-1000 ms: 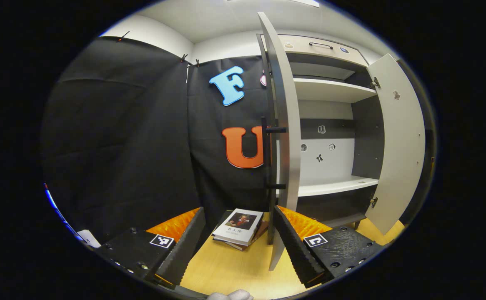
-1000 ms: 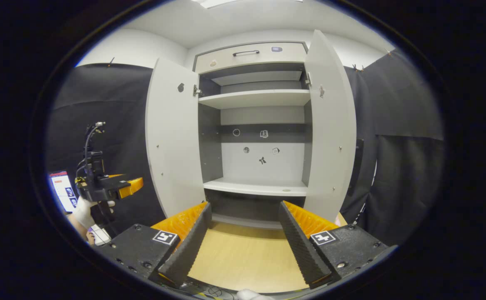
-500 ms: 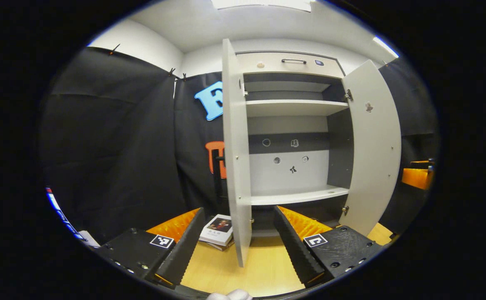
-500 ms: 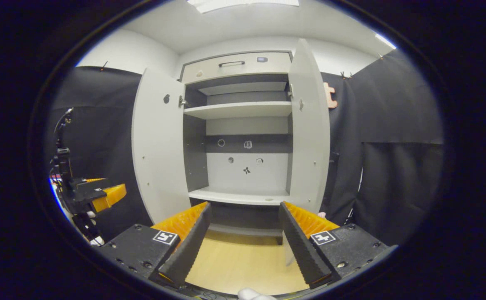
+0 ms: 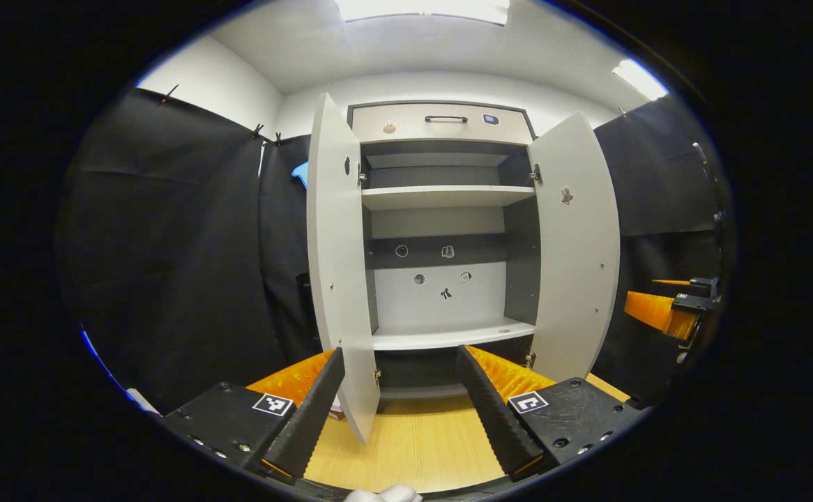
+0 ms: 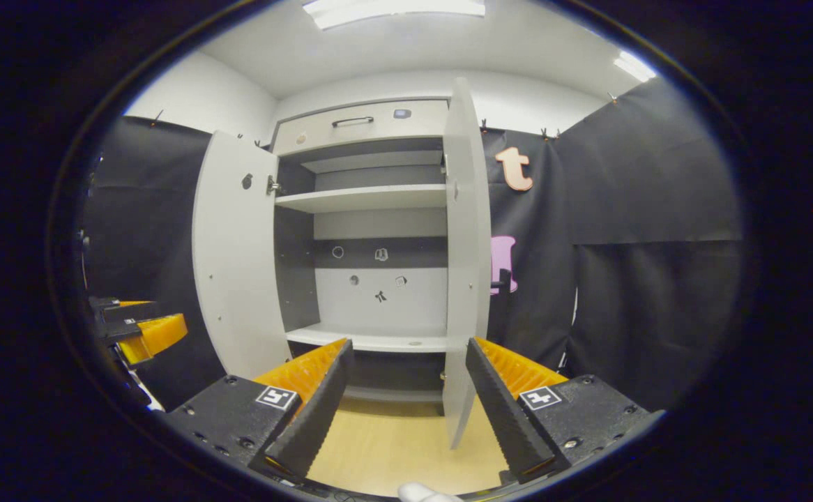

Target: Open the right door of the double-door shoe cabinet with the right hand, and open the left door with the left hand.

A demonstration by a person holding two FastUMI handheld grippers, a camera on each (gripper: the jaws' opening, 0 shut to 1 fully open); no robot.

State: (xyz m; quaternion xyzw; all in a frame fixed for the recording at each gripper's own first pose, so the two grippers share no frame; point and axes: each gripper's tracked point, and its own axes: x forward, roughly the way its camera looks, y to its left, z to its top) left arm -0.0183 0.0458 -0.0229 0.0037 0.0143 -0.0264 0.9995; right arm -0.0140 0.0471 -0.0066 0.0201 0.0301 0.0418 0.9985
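left gripper (image 5: 401, 408): fingers spread wide, nothing between them, held back from the cabinet over the wood floor (image 5: 413, 446).
left gripper vs left door: bottom edge of the left door (image 5: 337, 279) sits just inside the left finger (image 5: 309, 418) in the left gripper view; contact cannot be told, looks apart.
right gripper (image 6: 406, 411): fingers wide apart, empty, pointing at the cabinet opening.
right gripper vs right door: right door (image 6: 464, 258) seen almost edge-on in the right gripper view, its lower corner between the two fingers, closer to the right finger (image 6: 500, 411); not gripped.
other gripper, left gripper view: right gripper at the far right edge (image 5: 668, 310), beyond the right door (image 5: 577, 244), well apart from it.
other gripper, right gripper view: left gripper at the far left edge (image 6: 134, 331), beside the left door (image 6: 232, 251), not touching.
shoe cabinet (image 5: 441, 125): both doors swung open, standing out from the front at either side.
inside: upper shelf (image 5: 445, 196) and lower shelf (image 5: 452, 338) bare; a few small stickers (image 5: 446, 293) on the back panel.
top: drawer front with a dark handle (image 5: 445, 119) above the doors.
floor: a book (image 5: 337, 411) partly hidden behind the left door's bottom edge and the left finger.
bottom edge: a bit of white glove (image 5: 385, 493) under the left gripper.
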